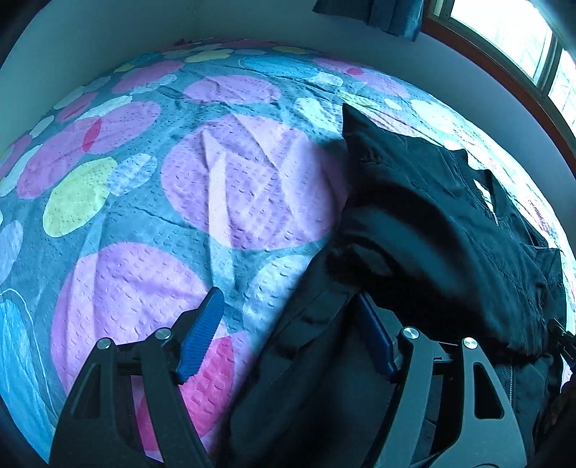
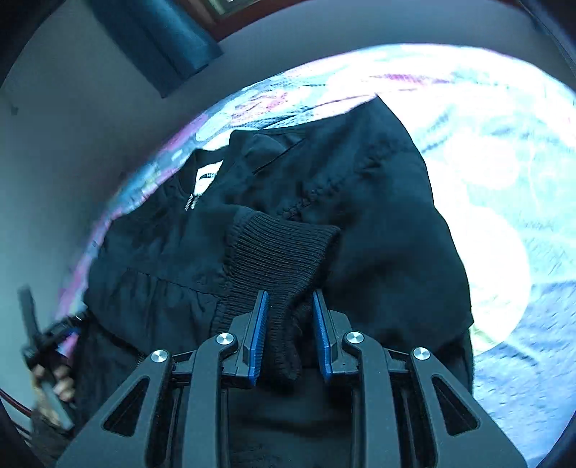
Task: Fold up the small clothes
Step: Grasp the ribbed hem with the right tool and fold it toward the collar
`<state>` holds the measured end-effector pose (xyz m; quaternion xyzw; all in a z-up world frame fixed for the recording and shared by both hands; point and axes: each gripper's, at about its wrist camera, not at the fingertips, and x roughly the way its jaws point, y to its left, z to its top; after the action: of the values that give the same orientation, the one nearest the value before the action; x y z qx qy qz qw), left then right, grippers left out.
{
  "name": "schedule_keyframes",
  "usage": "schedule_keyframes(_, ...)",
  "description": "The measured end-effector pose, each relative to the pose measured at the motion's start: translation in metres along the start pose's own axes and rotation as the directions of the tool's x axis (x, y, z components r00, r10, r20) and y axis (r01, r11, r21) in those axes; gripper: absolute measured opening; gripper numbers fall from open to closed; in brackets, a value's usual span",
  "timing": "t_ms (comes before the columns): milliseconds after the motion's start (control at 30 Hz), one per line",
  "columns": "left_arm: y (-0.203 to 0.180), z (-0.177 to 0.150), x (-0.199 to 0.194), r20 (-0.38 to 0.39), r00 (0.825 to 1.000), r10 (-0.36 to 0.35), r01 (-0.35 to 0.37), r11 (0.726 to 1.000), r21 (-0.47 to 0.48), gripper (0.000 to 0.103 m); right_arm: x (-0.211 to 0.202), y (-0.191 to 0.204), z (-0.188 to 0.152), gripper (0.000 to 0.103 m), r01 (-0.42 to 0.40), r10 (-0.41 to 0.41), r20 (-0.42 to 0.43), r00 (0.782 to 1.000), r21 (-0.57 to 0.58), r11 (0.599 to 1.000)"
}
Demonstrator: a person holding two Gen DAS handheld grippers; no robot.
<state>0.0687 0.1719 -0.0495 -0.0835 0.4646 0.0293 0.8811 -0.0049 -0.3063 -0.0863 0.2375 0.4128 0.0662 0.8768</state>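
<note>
A small black jacket [image 1: 450, 223] lies on the spotted bedspread [image 1: 144, 280], its zip and white neck label [image 2: 207, 178] facing up. In the right wrist view my right gripper [image 2: 291, 293] is shut on the jacket's ribbed black cuff [image 2: 280, 252], which bunches up between the blue pads. My left gripper [image 1: 288, 295] stands open over the jacket's left edge. Dark fabric lies under its right finger [image 1: 374, 334], and its left finger [image 1: 201, 334] is over bare bedspread. Nothing is pinched there.
The bed fills both views, with a grey wall behind it. A wood-framed window [image 1: 522, 43] and a blue curtain [image 1: 378, 14] are at the far right. A hand on the other gripper's handle [image 2: 54, 385] shows blurred at the lower left of the right wrist view.
</note>
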Motion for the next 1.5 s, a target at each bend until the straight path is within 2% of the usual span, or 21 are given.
schedule_keyframes(67, 0.001, 0.002, 0.002, -0.002, 1.0, 0.002, -0.002, 1.0, -0.01, 0.073, 0.0, -0.007, 0.001, 0.025, -0.04, 0.04, 0.003, 0.999, 0.037, 0.999)
schedule_keyframes(200, 0.001, 0.002, 0.002, 0.002, 1.0, 0.003, -0.003, 1.0, -0.011, 0.073, -0.016, -0.005, -0.001, 0.025, -0.015, 0.014, 0.083, 0.996, 0.01, 1.0)
schedule_keyframes(300, 0.002, 0.003, 0.003, 0.0, 1.0, -0.001, 0.001, 1.0, -0.018, 0.073, -0.009, -0.009, -0.005, 0.025, -0.006, 0.005, 0.053, 0.999, 0.018, 1.0)
schedule_keyframes(433, 0.009, 0.004, 0.001, 0.007, 1.0, -0.016, 0.017, 0.999, -0.047, 0.073, -0.012, -0.016, 0.0, 0.027, -0.07, 0.068, 0.036, 0.997, 0.066, 0.995)
schedule_keyframes(600, 0.016, 0.006, 0.001, 0.007, 1.0, -0.03, 0.03, 0.997, -0.07, 0.073, -0.018, -0.024, -0.003, 0.037, -0.106, 0.102, 0.039, 0.994, 0.121, 0.987)
schedule_keyframes(800, 0.023, 0.007, -0.001, -0.001, 0.999, -0.052, 0.051, 0.995, -0.081, 0.073, -0.05, -0.046, -0.015, 0.049, -0.145, 0.136, 0.062, 0.989, 0.171, 0.975)
schedule_keyframes(900, 0.026, 0.005, -0.004, -0.009, 0.998, -0.058, 0.057, 0.996, -0.068, 0.073, -0.071, -0.059, -0.027, 0.063, -0.113, 0.102, 0.067, 0.993, 0.192, 0.975)
schedule_keyframes(1033, 0.034, -0.002, -0.012, -0.017, 0.998, -0.06, 0.059, 0.997, -0.041, 0.073, -0.096, -0.083, -0.047, 0.064, -0.11, 0.1, 0.054, 0.994, 0.239, 0.965)
schedule_keyframes(1167, 0.048, -0.016, -0.031, -0.024, 0.996, -0.084, 0.084, 0.996, 0.0, 0.073, -0.115, -0.108, -0.074, 0.064, -0.152, 0.15, 0.032, 0.988, 0.312, 0.938)
schedule_keyframes(1333, 0.069, -0.041, -0.057, -0.075, 0.975, -0.207, 0.209, 0.978, 0.016, 0.073, -0.134, -0.111, -0.104, 0.064, -0.215, 0.225, 0.006, 0.974, 0.321, 0.922)
schedule_keyframes(1500, 0.089, -0.074, -0.08, -0.162, 0.919, -0.359, 0.36, 0.933, -0.022, 0.073, -0.14, -0.091, -0.126, 0.064, -0.257, 0.28, -0.052, 0.958, 0.269, 0.928)
